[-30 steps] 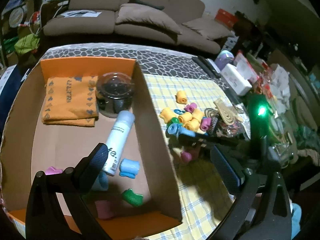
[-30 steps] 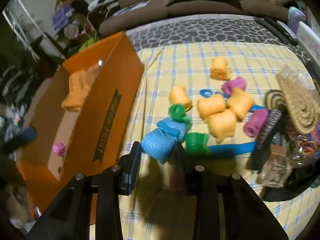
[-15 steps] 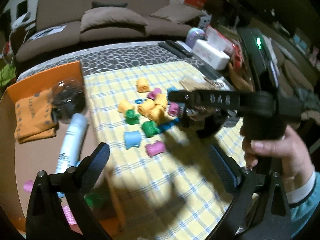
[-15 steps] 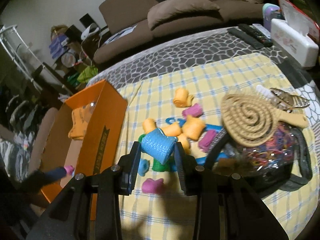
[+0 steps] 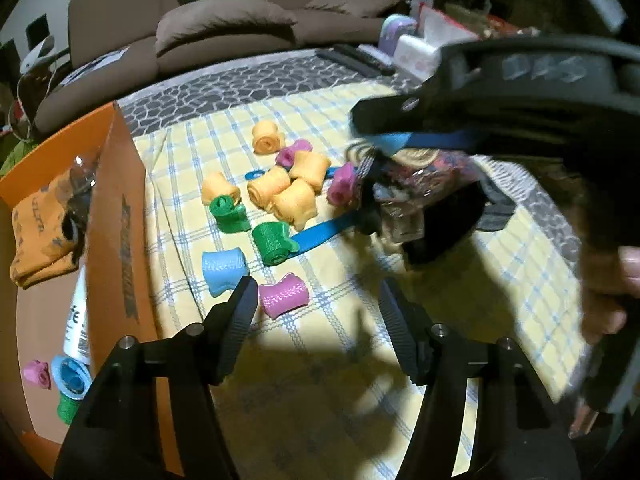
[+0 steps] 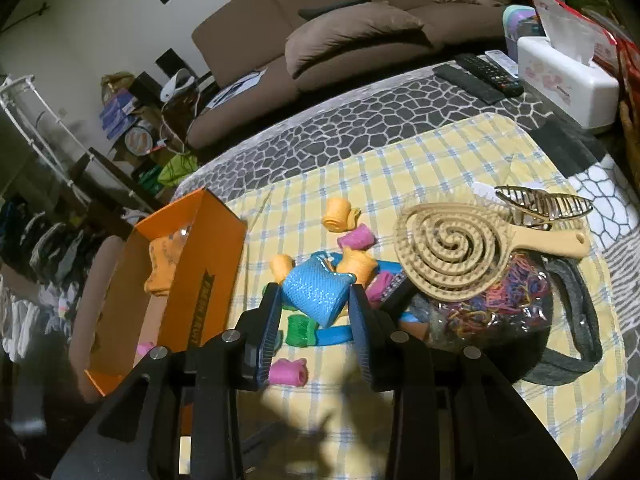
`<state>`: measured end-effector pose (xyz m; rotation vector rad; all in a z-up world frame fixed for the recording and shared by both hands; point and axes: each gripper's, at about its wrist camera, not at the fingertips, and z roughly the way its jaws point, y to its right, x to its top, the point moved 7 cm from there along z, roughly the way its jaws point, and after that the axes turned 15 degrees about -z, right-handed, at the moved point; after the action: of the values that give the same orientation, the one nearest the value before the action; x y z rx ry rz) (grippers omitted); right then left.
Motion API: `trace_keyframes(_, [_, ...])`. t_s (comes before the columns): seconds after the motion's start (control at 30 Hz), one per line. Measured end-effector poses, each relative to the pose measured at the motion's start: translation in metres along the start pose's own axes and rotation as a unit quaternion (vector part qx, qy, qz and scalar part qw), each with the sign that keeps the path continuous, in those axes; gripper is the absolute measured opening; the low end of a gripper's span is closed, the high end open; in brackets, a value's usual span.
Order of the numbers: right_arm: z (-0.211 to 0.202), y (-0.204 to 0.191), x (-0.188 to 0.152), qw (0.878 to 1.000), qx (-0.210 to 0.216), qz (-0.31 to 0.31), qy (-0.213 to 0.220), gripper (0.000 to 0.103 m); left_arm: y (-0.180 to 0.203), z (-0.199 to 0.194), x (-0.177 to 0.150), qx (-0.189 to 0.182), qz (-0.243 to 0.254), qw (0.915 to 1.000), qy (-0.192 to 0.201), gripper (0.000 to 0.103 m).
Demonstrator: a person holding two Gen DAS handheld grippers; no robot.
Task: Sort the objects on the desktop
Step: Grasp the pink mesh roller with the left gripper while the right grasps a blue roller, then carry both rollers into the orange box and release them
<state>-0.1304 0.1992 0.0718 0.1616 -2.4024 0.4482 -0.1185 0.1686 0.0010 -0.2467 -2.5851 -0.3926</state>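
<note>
Blue roller (image 6: 316, 290) is being held clamped in right gripper (image 6: 314, 312) fingers at frame centre, to be carried over the orange box (image 6: 208, 264) wall at left, while left gripper (image 5: 316, 312), fingers closing on nothing, is being lined up on pink roller (image 5: 283, 295).

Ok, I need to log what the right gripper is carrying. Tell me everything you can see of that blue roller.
The blue roller is a short, bright blue cylinder with a mesh-like, textured surface and slightly flared ends. It looks soft and fabric-covered. The right gripper is shut on it, one finger pad pressing each side, so it hangs tilted above the checked cloth, clear of the loose rollers below. Nothing else visibly touches it.
</note>
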Motion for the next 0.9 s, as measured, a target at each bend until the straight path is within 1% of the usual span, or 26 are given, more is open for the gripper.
trace_keyframes(0.17, [-0.003, 0.007, -0.004, 1.0, -0.001, 0.0, -0.002, 0.034, -0.012, 0.025, -0.004, 0.028, -0.012, 0.9995, -0.01, 0.058])
trace_keyframes(0.33, [-0.004, 0.01, -0.008, 1.0, -0.004, -0.004, -0.006, 0.034, -0.023, 0.044, -0.01, 0.035, -0.029, 0.9987, -0.022, 0.041])
trace_keyframes(0.4, [-0.004, 0.01, -0.008, 1.0, -0.004, -0.005, -0.007, 0.034, -0.024, 0.045, -0.009, 0.032, -0.03, 0.9989, -0.013, 0.039])
trace_keyframes(0.47, [-0.003, 0.008, -0.009, 1.0, -0.004, -0.007, -0.009, 0.034, -0.024, 0.045, -0.009, 0.033, -0.03, 0.999, -0.01, 0.033])
trace_keyframes(0.7, [0.0, -0.001, -0.008, 1.0, -0.001, -0.019, -0.011, 0.034, -0.019, 0.033, -0.005, 0.005, -0.032, 0.9995, -0.003, 0.032])
trace_keyframes(0.8, [-0.001, -0.006, -0.005, 1.0, 0.005, -0.021, -0.005, 0.034, -0.015, 0.011, 0.005, -0.017, -0.04, 0.999, 0.014, 0.032])
trace_keyframes(0.9, [-0.003, -0.014, 0.001, 1.0, 0.018, -0.023, 0.005, 0.034, -0.017, -0.019, 0.016, -0.039, -0.047, 0.9974, 0.039, 0.032])
